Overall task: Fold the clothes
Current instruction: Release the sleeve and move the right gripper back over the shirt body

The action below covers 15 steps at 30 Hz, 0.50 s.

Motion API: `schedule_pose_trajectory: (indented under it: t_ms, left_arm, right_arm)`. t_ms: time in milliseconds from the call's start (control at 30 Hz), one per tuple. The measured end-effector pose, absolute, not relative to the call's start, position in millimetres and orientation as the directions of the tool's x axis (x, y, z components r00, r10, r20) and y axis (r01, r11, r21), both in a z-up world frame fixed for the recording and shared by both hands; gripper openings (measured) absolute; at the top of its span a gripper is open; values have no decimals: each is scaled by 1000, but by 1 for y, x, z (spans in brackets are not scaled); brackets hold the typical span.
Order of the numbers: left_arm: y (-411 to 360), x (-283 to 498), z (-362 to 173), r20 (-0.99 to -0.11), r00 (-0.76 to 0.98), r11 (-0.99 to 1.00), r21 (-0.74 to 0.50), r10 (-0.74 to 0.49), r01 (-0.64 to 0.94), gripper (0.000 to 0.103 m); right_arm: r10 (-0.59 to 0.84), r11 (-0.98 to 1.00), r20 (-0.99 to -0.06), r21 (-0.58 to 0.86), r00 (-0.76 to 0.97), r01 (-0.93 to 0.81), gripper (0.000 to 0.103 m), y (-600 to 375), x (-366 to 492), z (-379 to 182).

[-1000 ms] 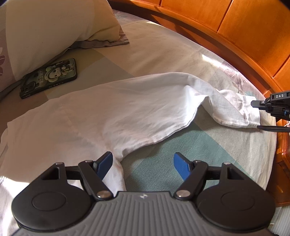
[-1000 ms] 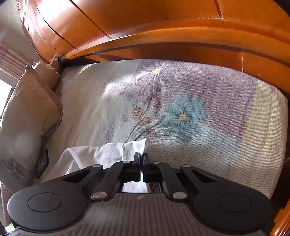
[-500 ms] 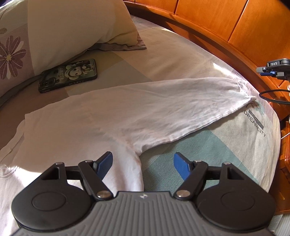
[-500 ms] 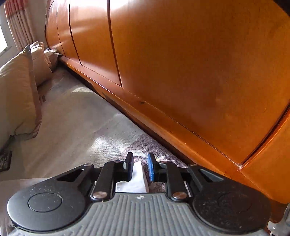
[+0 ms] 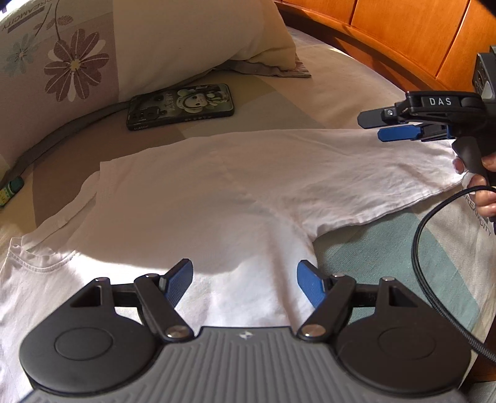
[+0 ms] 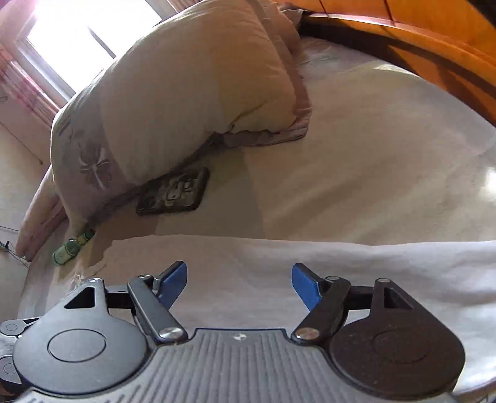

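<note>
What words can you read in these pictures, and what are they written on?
"DAS": on the right gripper.
"DREAMCITY", top cut off: upside down on the pillow.
"REAMCITY", first letter hidden: on the bedsheet, beside the white shirt.
"CLASSIC": on the phone case; its other words are too blurred.

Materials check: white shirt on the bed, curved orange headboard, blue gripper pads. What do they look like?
White shirt: thin knit fabric, likely cotton; matte, finely creased, stitched neckline seam.
Curved orange headboard: wood or veneer with glossy varnish; panel seams and bright sheen. Grain isn't clear.
Blue pads on the left gripper: probably rubber or soft plastic; matte, with a fine gridded texture on one finger pad.
</note>
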<state>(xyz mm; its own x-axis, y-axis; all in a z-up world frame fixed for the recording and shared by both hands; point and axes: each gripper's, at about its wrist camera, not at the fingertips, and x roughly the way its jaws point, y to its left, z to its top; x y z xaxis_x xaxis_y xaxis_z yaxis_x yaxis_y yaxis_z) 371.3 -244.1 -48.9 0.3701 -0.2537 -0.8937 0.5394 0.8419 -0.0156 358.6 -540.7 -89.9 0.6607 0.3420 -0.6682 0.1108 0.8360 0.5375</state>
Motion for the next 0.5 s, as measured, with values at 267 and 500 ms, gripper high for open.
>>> schedule_pose_trajectory:
  t_ms: [267, 500]
  left_arm:
    - [-218, 378, -51, -897, 378, 880, -24, -228, 474, 74]
    - [-204, 382, -49, -897, 390, 893, -10, -206, 450, 74]
  right_arm:
    - [259, 804, -711, 534, 654, 263, 84, -602, 328, -109]
    - [26, 796, -792, 385, 609, 467, 88, -661, 270, -98]
